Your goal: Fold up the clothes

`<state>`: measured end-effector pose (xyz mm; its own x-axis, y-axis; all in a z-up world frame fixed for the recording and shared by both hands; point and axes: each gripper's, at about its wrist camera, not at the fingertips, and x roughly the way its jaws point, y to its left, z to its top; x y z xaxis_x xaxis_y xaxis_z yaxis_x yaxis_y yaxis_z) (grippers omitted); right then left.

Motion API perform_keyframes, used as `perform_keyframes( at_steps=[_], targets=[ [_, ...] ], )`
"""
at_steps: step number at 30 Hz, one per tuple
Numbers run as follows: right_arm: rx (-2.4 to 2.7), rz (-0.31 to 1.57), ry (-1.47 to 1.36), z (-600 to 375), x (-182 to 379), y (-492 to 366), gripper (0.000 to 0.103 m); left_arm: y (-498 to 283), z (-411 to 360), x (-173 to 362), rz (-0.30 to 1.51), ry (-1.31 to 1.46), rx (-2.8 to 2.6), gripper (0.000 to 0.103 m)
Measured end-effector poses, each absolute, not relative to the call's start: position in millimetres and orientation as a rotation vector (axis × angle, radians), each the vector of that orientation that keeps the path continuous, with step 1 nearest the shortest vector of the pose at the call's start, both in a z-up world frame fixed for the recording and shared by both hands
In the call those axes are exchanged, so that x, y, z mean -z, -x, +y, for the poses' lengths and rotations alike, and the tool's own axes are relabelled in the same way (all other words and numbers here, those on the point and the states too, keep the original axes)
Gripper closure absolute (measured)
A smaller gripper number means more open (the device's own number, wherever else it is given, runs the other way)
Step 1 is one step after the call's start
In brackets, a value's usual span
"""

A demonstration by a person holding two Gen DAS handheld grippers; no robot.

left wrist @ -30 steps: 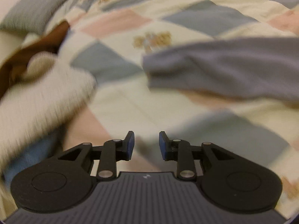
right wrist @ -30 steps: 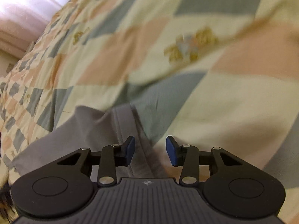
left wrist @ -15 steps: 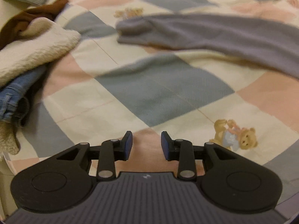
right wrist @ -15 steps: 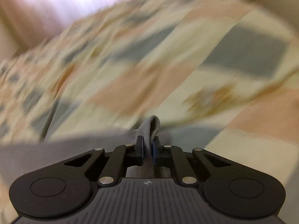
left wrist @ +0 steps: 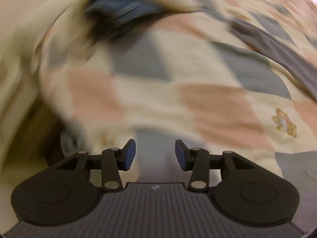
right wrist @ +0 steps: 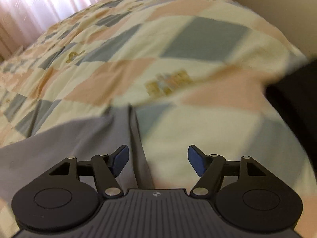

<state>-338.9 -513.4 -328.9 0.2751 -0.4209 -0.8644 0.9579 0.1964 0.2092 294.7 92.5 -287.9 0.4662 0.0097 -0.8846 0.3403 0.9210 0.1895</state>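
The right gripper was held with jaws spread over the near edge of the grey garment on the patchwork quilt. The left gripper was likewise held spread, empty, above the quilt.

Left wrist view: motion blur smears the clothes pile at top into cream and blue streaks; garments cannot be told apart. The grey garment runs off the right edge. Right wrist view: the grey garment passes beneath the gripper body, its near end hidden.
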Motion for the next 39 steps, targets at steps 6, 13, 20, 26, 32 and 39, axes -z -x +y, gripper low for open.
perform_keyframes(
  at_steps=[6,13,20,26,32,39],
  targets=[
    [1.213,0.652,-1.119,-427,319,414,0.034,-263,185,293,1.159,-0.024,0.103,0.055],
    [1.292,0.541,-1.443,-368,355,445,0.035,-240,191,366,1.300,0.267,0.103,0.068],
    [1.245,0.545,-1.406,-377,360,412,0.094,-274,130,351,1.241,0.192,0.209,0.103],
    [1.261,0.535,-1.403,-380,359,403,0.076,-289,44,301,1.102,-0.006,0.454,0.072],
    [1.262,0.557,-1.427,-358,362,409,0.062,-244,114,305,1.201,-0.025,0.366,0.068],
    [1.209,0.619,-1.175,-356,323,374,0.060,-246,185,340,1.304,0.242,0.176,0.061]
  ],
)
